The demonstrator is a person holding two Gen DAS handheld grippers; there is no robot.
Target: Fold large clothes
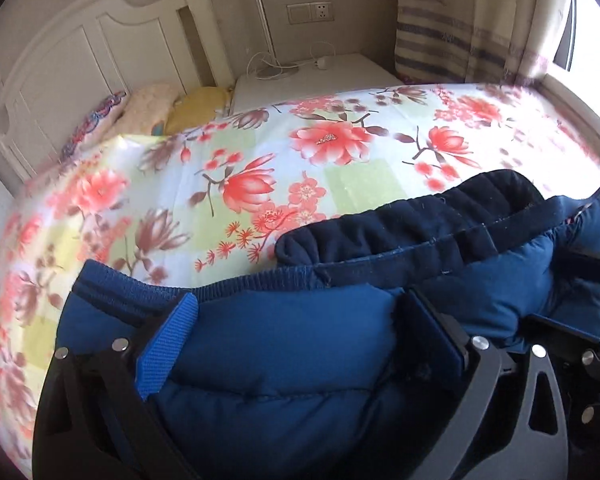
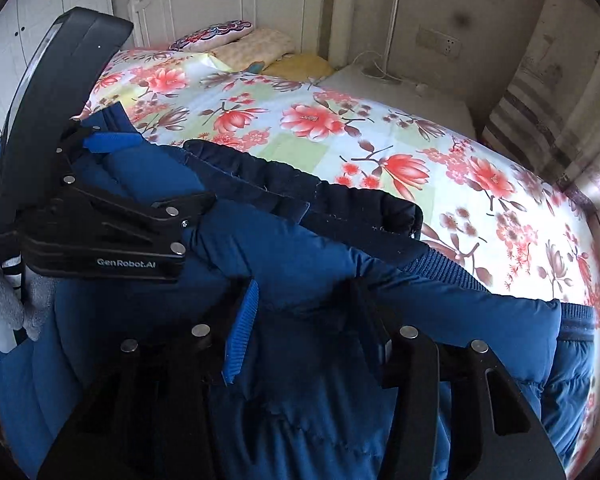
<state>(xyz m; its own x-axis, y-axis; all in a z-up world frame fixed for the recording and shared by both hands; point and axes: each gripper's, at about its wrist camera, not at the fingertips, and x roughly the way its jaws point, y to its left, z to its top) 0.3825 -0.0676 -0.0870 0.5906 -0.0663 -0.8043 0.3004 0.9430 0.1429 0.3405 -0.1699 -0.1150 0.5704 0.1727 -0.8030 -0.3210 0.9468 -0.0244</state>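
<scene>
A blue puffer jacket [image 1: 284, 344] lies on a floral bed [image 1: 228, 160]. Left hand-held gripper [image 1: 300, 332] gapes wide over it, gripping nothing. Only the right view shows the right hand-held gripper [image 2: 304, 320], half-open astride padding, grip unclear; the left one crowds beside it.

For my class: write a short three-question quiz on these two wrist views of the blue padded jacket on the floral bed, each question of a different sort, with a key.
1. True or false: the blue padded jacket lies on the floral bedspread.
2. Multiple choice: what colour is the jacket's collar? A) red B) dark navy C) white
3. Fill in: in the left wrist view, the left gripper has its fingers spread wide, with jacket ___ bulging between them.

Key: 1 true; 2 B; 3 padding. In the right wrist view the right gripper likewise straddles the jacket; whether its pads press on it cannot be told.
</scene>
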